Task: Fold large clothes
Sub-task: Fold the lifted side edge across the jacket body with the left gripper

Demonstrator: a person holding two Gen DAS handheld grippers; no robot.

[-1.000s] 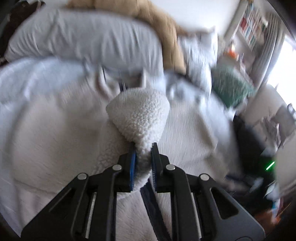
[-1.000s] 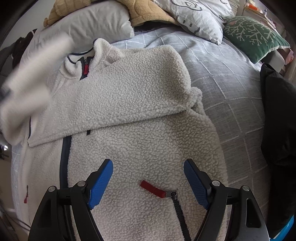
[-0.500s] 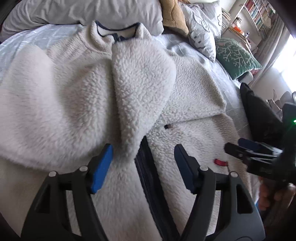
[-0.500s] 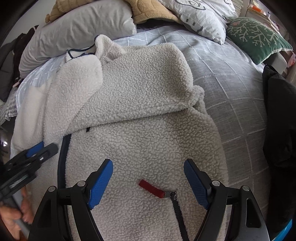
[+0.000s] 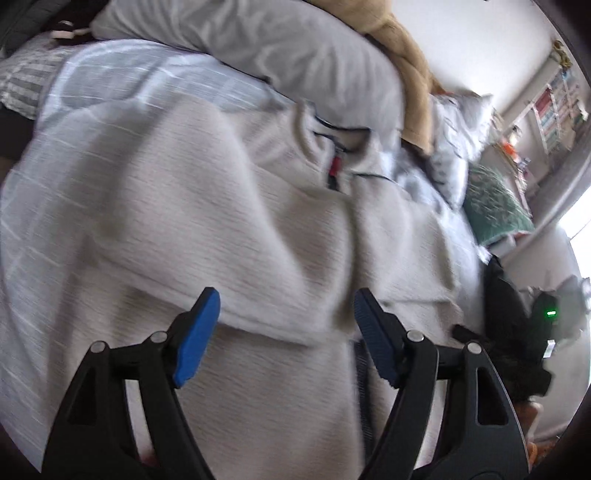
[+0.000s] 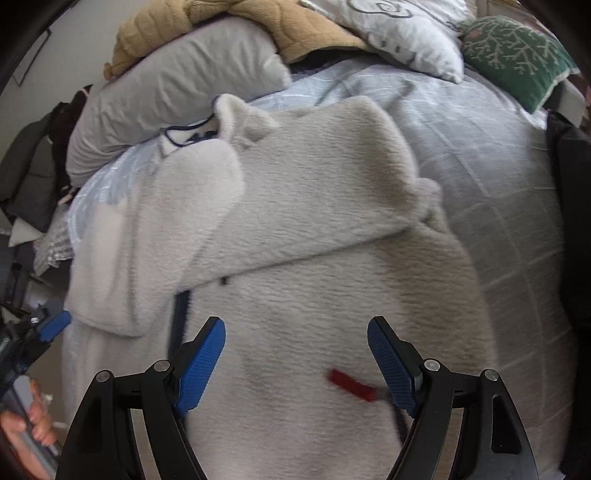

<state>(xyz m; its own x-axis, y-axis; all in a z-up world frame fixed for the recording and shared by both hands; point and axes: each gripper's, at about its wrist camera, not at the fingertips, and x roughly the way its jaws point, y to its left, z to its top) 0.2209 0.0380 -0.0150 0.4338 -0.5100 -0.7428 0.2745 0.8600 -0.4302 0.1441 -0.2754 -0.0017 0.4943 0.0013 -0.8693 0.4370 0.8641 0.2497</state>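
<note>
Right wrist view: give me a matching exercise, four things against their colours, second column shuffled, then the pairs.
Things:
1. fleece jacket
2. zipper pull tab
3. branch-patterned cushion
4. plush blanket on the pillows

Colours:
A. green
B. tan
C. cream
D. red

Pairs: 1-C, 2-D, 3-A, 4-B

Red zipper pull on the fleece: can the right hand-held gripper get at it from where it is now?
Probably yes. The red zipper pull lies exposed on the fleece jacket, just ahead of the right hand-held gripper, whose jaws stand open and empty. Nothing covers it, and the folded sleeves lie farther up.
</note>
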